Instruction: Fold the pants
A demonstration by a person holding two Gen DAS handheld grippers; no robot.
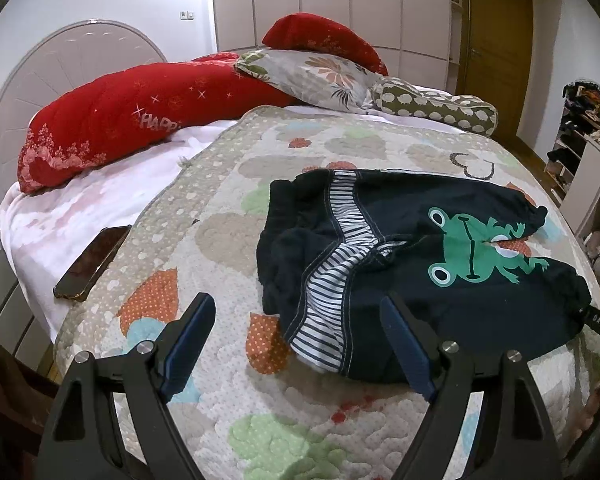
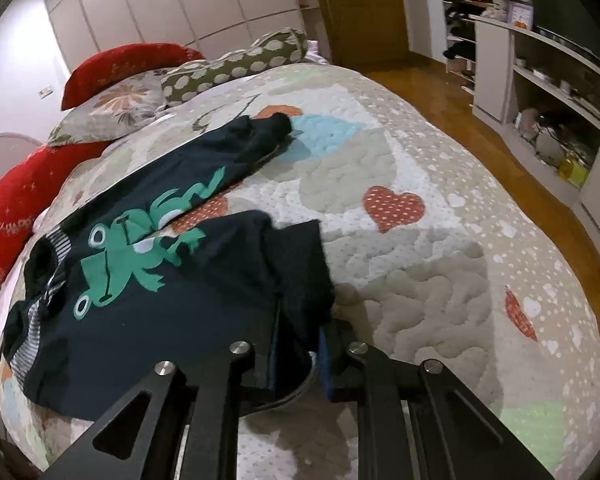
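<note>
Nearest you, your right gripper (image 2: 296, 332) has its fingers pinched narrow on the hem of the near leg of the pants (image 2: 148, 304), dark cloth bunched btwn the blue pads, so that leg end is in hand, prob as the corner you'd carry over for a fold. Your left gripper (image 1: 296, 316) hangs w/ fingers spread wide, nothing btwn them, just short of the striped waistband (image 1: 332, 280); looks staged there to take the waist end so both ends can move together. The pants lie on the quilt (image 2: 420, 248), toward the near edge of the bed on the right-hand side of it in the left wrist view, waist pointing left, legs pointing right. They're spread but not flat: the frog print (image 1: 472, 248) faces up, the two legs splay apart w/ a strip of quilt showing btwn them, and the far leg ends in a rumpled cuff (image 2: 276, 124). No fold made yet, I'd judge, so this is still the take-hold stage. Further left, near the left edge of the bed, a phone (image 1: 92, 264) sits half on the white sheet, well clear of the cloth. At the far end, by the headboard, the red pillows (image 1: 120, 120), a floral pillow (image 1: 316, 76) and a spotted bolster (image 1: 436, 108) are piled out of the way.
</note>
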